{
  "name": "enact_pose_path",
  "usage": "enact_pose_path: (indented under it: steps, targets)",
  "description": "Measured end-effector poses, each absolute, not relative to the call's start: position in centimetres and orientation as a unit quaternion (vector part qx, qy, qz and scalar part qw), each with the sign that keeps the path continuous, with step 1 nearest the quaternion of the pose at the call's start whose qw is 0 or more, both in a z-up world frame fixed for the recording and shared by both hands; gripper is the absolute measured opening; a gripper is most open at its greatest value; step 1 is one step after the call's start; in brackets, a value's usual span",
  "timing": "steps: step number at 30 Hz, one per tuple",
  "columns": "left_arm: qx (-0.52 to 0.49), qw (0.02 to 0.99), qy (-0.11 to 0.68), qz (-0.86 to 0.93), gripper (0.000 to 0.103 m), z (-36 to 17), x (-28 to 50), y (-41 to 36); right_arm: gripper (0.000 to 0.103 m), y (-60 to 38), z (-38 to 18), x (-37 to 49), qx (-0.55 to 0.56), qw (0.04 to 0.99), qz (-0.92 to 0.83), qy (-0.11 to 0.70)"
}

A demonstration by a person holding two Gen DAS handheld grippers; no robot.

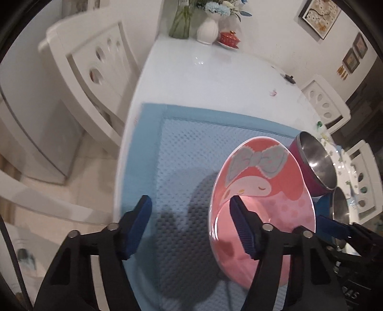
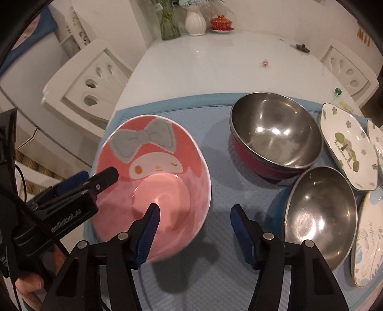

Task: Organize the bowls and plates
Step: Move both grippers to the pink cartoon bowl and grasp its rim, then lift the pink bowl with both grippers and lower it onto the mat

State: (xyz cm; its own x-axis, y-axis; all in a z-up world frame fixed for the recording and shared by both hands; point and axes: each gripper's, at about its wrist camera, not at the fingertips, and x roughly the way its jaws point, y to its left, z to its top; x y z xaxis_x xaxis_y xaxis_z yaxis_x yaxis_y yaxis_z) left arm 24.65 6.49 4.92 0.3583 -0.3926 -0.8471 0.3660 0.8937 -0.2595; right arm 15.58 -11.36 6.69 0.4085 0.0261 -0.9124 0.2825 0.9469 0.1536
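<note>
A pink cartoon bowl (image 2: pixel 153 172) sits on the left of a blue mat (image 2: pixel 215 263). My right gripper (image 2: pixel 194 207) is open and straddles the bowl's right rim, with its left finger over the inside and its right finger outside. My left gripper (image 1: pixel 190 198) is open across the bowl's (image 1: pixel 263 191) left rim, with its right finger inside. From the right wrist view, the left gripper (image 2: pixel 101 172) reaches in at the bowl's left edge. No pad presses on the rim. Two steel bowls stand to the right, one red outside (image 2: pixel 275 134) and one blue outside (image 2: pixel 320 215).
Three patterned plates lie at the mat's right edge: a tree-printed one (image 2: pixel 347 148), a blue-printed one (image 2: pixel 368 239), and a sliver of another (image 2: pixel 377 141). The white table (image 2: pixel 215 67) carries vases (image 2: pixel 195 20) and a red cup (image 2: pixel 221 22) at the back. White chairs (image 2: pixel 88 83) flank it.
</note>
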Motion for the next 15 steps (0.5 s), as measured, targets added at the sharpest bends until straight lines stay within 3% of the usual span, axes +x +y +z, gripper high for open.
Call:
enact_pose_path:
  steps: [2, 6, 8, 10, 15]
  targets:
    - [-0.022, 0.815, 0.525, -0.244, 0.049, 4.3, 24.7, 6.3, 0.05, -11.3, 6.1, 16.2, 0.14, 0.824, -0.078, 0.543]
    - [-0.049, 0.797, 0.54, -0.264, 0.02, 3.2, 24.8, 6.1, 0.031, -11.4, 5.0, 16.7, 0.147, 0.817, -0.068, 0.553]
    - [-0.061, 0.793, 0.542, -0.271, 0.013, 2.9, 24.7, 6.0, 0.027, -11.3, 4.7, 16.7, 0.149, 0.816, -0.066, 0.555]
    - [-0.061, 0.793, 0.541, -0.274, 0.011, 2.8, 24.5, 5.7, 0.019, -11.3, 4.5, 16.5, 0.15, 0.815, -0.063, 0.556]
    - [-0.057, 0.801, 0.532, -0.269, 0.01, 3.8, 23.6, 5.3, 0.018, -11.0, 5.7, 15.8, 0.132, 0.826, -0.062, 0.545]
